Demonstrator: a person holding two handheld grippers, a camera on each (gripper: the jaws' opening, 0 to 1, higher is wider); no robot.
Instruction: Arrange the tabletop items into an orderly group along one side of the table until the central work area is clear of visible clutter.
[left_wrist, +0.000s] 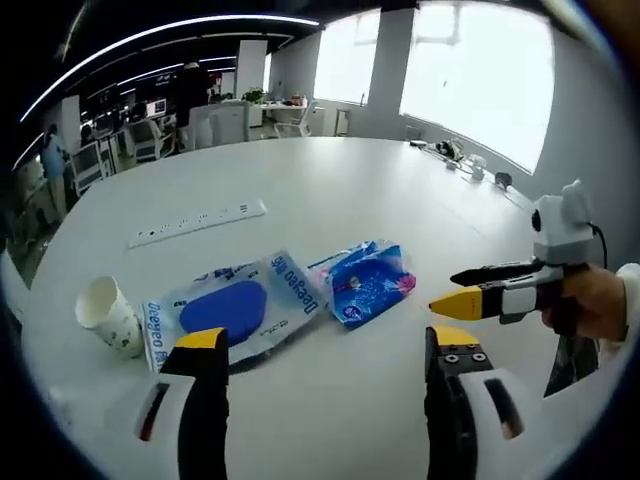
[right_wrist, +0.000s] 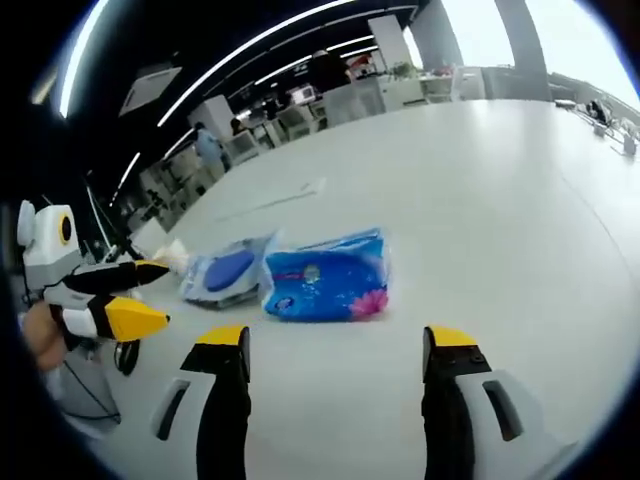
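Both hand-held grippers, left (left_wrist: 327, 350) and right (right_wrist: 335, 345), are wide open and hold nothing. A blue pack (right_wrist: 325, 276), maybe tissues, lies on the white bench (left_wrist: 350, 190).

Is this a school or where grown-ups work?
Probably an office where grown-ups work. A big round white table fills the room, rows of desks with computer screens stand behind it, long ceiling strip lights run overhead, and a white power strip lies on the table.

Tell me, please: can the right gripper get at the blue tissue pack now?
Probably yes. The right gripper is open and the blue tissue pack lies just ahead of its jaws on the bare white table, with nothing between them.
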